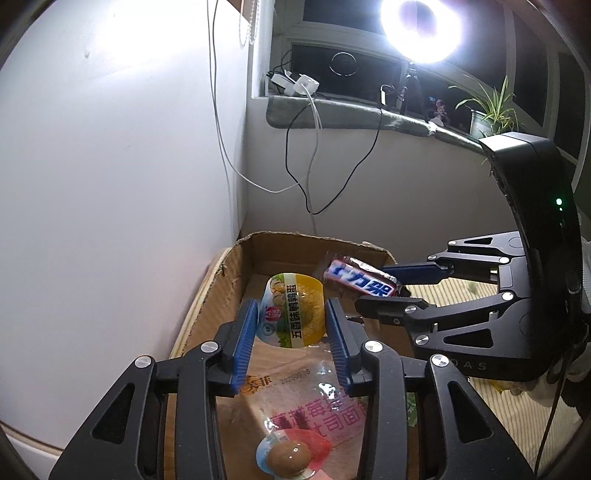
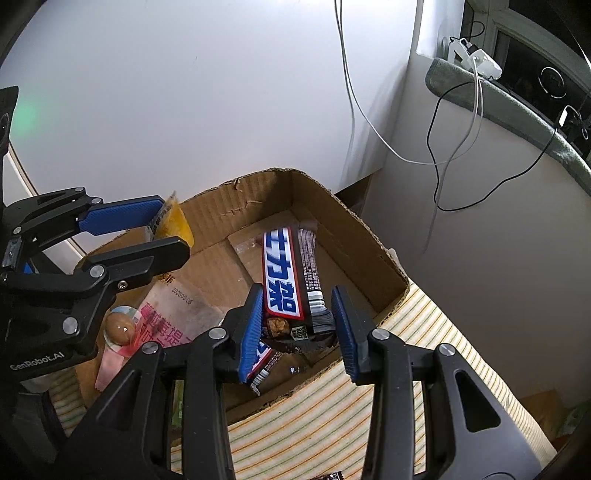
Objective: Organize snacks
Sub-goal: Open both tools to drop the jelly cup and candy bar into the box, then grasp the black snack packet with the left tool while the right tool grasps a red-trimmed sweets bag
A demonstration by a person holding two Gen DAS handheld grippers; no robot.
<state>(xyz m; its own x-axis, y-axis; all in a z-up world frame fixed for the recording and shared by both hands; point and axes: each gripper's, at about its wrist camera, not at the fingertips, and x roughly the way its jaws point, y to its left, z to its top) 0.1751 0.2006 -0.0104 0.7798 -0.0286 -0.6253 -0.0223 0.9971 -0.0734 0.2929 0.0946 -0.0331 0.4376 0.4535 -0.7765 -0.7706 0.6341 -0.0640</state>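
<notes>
An open cardboard box stands on a striped cloth by the wall. My left gripper is shut on a yellow-green egg snack packet, held over the box; the packet also shows in the right wrist view. My right gripper is over the box's near right part with a brown, blue and white chocolate bar between its fingers; its jaws look parted and the bar hangs tilted. A clear pink bread packet and a packed brown egg lie in the box.
A second chocolate bar lies in the box under my right gripper. The striped cloth covers the surface at right. White wall stands close behind the box. A sill with cables, a plant and a bright ring lamp is beyond.
</notes>
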